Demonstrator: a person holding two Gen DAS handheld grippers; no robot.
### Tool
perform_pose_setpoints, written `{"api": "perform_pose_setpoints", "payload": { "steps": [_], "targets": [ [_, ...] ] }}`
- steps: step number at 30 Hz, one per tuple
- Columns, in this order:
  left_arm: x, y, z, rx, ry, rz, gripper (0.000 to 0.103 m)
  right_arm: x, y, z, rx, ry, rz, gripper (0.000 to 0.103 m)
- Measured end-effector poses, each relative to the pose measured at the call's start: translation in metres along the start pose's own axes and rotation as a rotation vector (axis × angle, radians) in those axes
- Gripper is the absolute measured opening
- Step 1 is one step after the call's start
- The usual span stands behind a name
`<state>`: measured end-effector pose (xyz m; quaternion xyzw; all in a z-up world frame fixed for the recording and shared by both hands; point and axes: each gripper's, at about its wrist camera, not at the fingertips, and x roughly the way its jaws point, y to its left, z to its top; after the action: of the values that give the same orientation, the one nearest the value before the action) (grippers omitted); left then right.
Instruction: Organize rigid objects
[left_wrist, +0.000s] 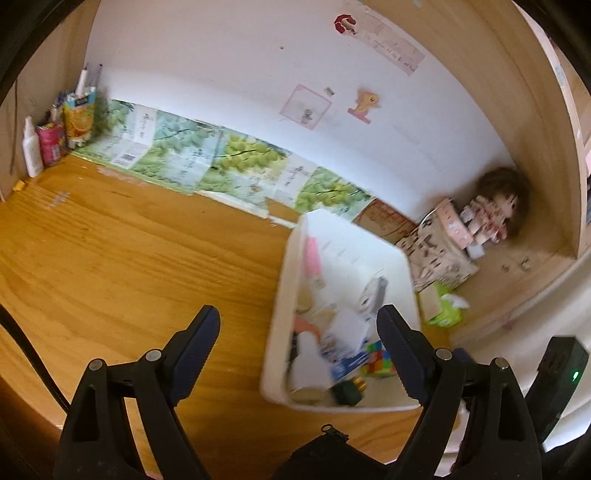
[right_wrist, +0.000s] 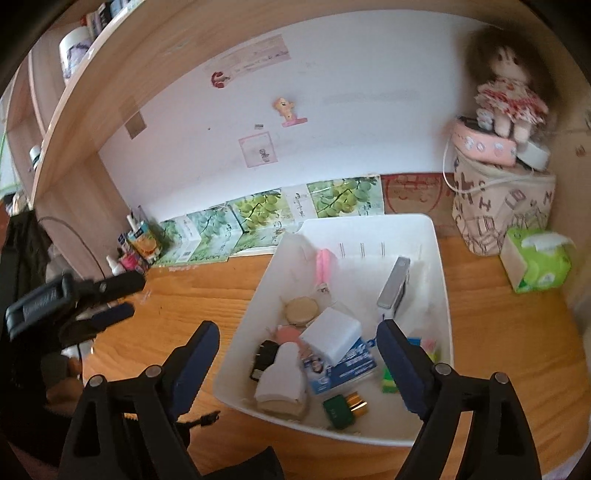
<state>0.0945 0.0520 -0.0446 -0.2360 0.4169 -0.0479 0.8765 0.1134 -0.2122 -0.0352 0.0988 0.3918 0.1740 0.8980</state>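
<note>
A white plastic bin (right_wrist: 369, 218) sits on the wooden desk (right_wrist: 498, 332), full of small items. Among them are a white block (right_wrist: 332, 336), a white bottle (right_wrist: 282, 380), a silver box (right_wrist: 393, 286), a green and gold piece (right_wrist: 343, 404), a round wooden lid (right_wrist: 301, 310) and a pink stick (right_wrist: 325, 264). My right gripper (right_wrist: 297, 326) hangs open over the bin's near half with nothing between its fingers. My left gripper (left_wrist: 297, 314) is open too, straddling the left wall of the bin (left_wrist: 288, 266). From the right wrist view the left gripper (right_wrist: 129, 297) shows at the far left.
A doll (right_wrist: 506, 96) sits on a patterned bag (right_wrist: 502, 210) at the back right, beside a green tissue pack (right_wrist: 535, 262). Bottles and juice cartons (left_wrist: 62, 125) crowd the back left corner. Grape-print cardboard (left_wrist: 221, 158) lines the wall's foot. Bare desk (left_wrist: 129, 251) stretches left of the bin.
</note>
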Motion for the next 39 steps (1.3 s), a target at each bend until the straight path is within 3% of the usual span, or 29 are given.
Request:
{"api": "perform_pose_setpoints", "payload": {
  "steps": [1,2,5,8,14,17,20,27,31,39],
  "targets": [
    [-0.002,0.002,0.001,0.004,0.005,0.014,0.089,0.001,0.003,-0.001,0.02,0.005,0.0,0.101],
    [-0.006,0.005,0.001,0.009,0.008,0.042,0.089,0.0,0.007,-0.004,0.048,0.007,0.005,0.103],
    [-0.017,0.016,0.002,0.029,-0.005,0.145,0.089,0.002,0.017,-0.011,0.092,0.018,0.017,0.103],
    [-0.027,0.029,-0.002,0.052,-0.036,0.203,0.089,0.004,0.029,-0.022,0.127,0.023,-0.014,0.103],
    [-0.037,0.036,-0.013,0.107,-0.039,0.212,0.089,-0.002,0.055,-0.043,0.147,0.035,-0.059,0.103],
    [-0.05,0.027,-0.017,0.138,-0.057,0.156,0.09,-0.017,0.066,-0.046,0.104,0.011,-0.051,0.103],
    [-0.062,0.01,-0.023,0.178,-0.114,0.229,0.102,-0.031,0.074,-0.047,0.056,-0.013,-0.052,0.103],
    [-0.08,-0.013,-0.042,0.197,-0.163,0.239,0.102,-0.063,0.067,-0.052,0.018,0.012,-0.033,0.103],
    [-0.076,-0.017,-0.056,0.187,-0.134,0.236,0.102,-0.065,0.058,-0.061,0.061,0.072,0.02,0.103],
    [-0.082,-0.027,-0.076,0.184,-0.192,0.235,0.102,-0.076,0.053,-0.064,-0.006,0.032,-0.053,0.103]
  ]
}}
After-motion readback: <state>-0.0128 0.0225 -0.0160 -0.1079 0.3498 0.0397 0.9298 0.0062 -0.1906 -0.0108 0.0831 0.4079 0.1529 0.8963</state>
